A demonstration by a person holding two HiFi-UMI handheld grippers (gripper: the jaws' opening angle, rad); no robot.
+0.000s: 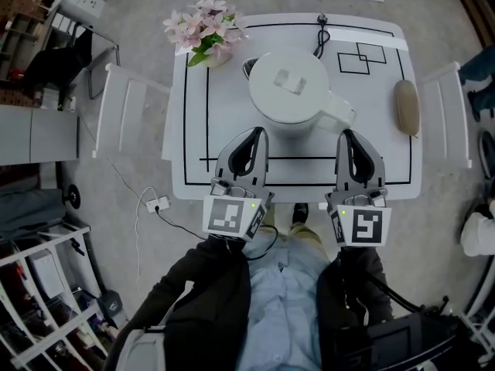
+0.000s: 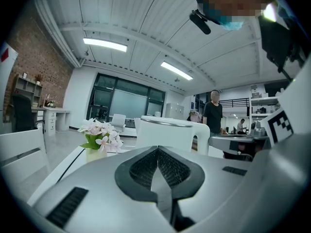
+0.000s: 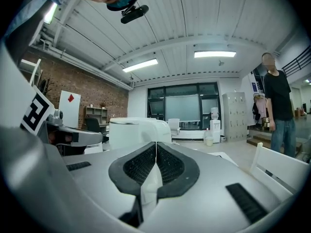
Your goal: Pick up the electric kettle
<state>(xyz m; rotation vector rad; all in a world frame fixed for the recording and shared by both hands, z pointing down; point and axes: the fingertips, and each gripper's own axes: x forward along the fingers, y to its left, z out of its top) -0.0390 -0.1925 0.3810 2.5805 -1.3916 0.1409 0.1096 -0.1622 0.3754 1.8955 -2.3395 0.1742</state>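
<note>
A white electric kettle (image 1: 290, 90) stands in the middle of the white table (image 1: 383, 168), its handle (image 1: 341, 117) pointing toward the near right. My left gripper (image 1: 259, 133) is shut and empty, its tip just short of the kettle's near left side. My right gripper (image 1: 346, 134) is also shut and empty, right below the handle. In the left gripper view the kettle (image 2: 170, 132) rises just beyond the closed jaws of my left gripper (image 2: 157, 148). In the right gripper view the kettle (image 3: 138, 129) stands ahead and slightly left of my right gripper (image 3: 156, 143).
A vase of pink flowers (image 1: 205, 31) stands at the table's far left corner. A black cable (image 1: 321, 33) lies at the far edge, and a beige oval object (image 1: 407, 107) at the right edge. White chairs (image 1: 128, 110) flank the table. A person (image 3: 278, 106) stands farther off.
</note>
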